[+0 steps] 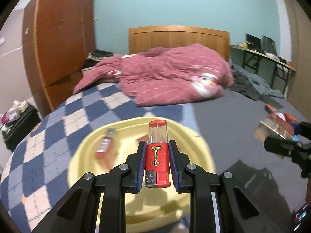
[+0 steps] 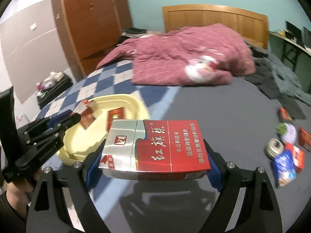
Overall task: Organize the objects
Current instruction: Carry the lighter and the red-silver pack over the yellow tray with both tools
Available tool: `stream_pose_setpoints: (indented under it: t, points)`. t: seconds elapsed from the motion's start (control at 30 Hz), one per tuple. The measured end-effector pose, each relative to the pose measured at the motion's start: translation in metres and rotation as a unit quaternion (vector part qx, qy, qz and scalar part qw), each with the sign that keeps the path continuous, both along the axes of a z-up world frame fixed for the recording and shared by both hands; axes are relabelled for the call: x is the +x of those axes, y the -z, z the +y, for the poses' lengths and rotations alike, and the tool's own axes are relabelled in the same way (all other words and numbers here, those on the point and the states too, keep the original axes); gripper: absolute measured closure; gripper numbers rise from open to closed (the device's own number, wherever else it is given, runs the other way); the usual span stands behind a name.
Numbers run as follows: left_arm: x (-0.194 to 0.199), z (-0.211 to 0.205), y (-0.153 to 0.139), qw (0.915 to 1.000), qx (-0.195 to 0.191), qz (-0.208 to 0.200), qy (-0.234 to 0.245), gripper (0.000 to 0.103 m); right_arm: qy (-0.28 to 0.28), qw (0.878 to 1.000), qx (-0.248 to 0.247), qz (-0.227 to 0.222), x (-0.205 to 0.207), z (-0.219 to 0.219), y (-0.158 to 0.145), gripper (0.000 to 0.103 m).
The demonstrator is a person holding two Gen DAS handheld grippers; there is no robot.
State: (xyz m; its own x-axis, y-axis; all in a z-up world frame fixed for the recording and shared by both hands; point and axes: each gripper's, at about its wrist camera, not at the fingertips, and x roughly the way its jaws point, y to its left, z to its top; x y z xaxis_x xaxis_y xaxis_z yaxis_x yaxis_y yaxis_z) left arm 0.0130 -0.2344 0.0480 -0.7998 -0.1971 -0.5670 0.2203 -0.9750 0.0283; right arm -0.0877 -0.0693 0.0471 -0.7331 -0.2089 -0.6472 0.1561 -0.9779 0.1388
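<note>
The left gripper (image 1: 157, 151) was clamped on a red lighter (image 1: 157, 155) over the yellow basin (image 1: 81, 147); the right gripper (image 2: 153, 155) gripped a cigarette pack (image 2: 155, 147). Best release low inside.

red lighter (image 1: 157, 155) upright; cigarette pack (image 2: 155, 149) flat

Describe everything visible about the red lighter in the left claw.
The red lighter is plastic, with a clear upper section and red cap, a gold emblem on its red body, and a metal wheel and red button at the near end. It lies lengthwise between the left claw pads, clamped on both sides, pointing away, held above the yellow basin on the bed.
</note>
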Motion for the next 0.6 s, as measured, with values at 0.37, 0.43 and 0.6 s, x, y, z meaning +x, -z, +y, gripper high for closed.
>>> stream_pose_setpoints:
  t: [0.37,0.43,0.6]
  points:
    - [-0.004,-0.064,0.005,0.9983,0.029,0.007,-0.049,0.081,-0.044,0.999,0.002,-0.013,-0.044,-0.060,0.013,0.016]
    - [-0.009,-0.076,0.006,0.9979,0.031,0.007,-0.057,0.081,-0.051,0.999,0.011,-0.015,-0.055,-0.067,0.014,0.016]
    - [-0.024,-0.102,0.014,0.9967,0.043,0.006,-0.068,0.081,-0.062,0.998,0.022,-0.023,-0.080,-0.078,0.022,0.016]
